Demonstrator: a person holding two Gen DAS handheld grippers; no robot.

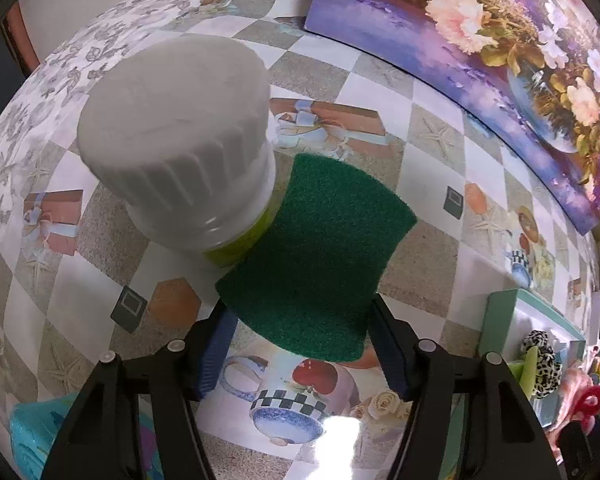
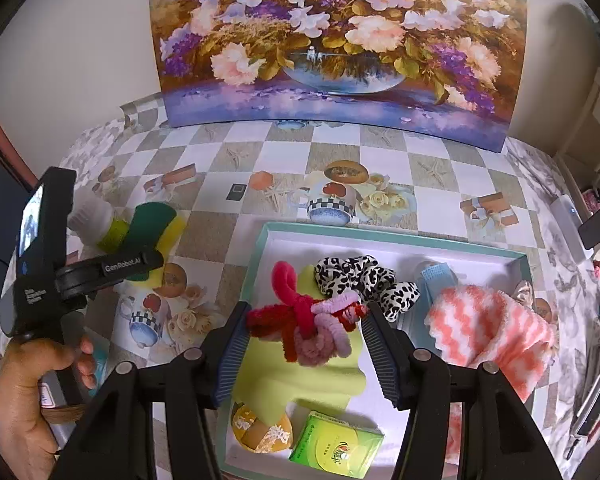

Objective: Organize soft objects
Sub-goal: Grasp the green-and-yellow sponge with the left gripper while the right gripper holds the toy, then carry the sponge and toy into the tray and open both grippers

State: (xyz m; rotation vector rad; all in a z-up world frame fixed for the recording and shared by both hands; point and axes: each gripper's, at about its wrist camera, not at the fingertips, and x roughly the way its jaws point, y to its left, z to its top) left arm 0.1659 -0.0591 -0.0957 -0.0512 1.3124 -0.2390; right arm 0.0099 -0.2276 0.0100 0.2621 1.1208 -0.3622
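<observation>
A green scouring sponge point(image 1: 320, 248) with a yellow underside point(image 2: 172, 232) lies on the chequered tablecloth beside a white-capped bottle point(image 1: 176, 140). My left gripper point(image 1: 302, 344) points down at it, its blue pads against the two sides of the sponge's near end. My right gripper point(image 2: 306, 336) is shut on a bundle of red and pink fuzzy hair ties point(image 2: 312, 320), held over a white box with a teal rim point(image 2: 400, 240). In the right wrist view, a person's hand point(image 2: 28, 392) holds the left gripper's body point(image 2: 40, 248) over the sponge.
The box holds a leopard-print scrunchie point(image 2: 364, 280), a pink and white striped fuzzy cloth point(image 2: 488, 332), a lime sheet point(image 2: 300, 376), a green tea packet point(image 2: 336, 444) and a yellow round item point(image 2: 260, 428). A flower painting point(image 2: 340, 40) leans against the back wall.
</observation>
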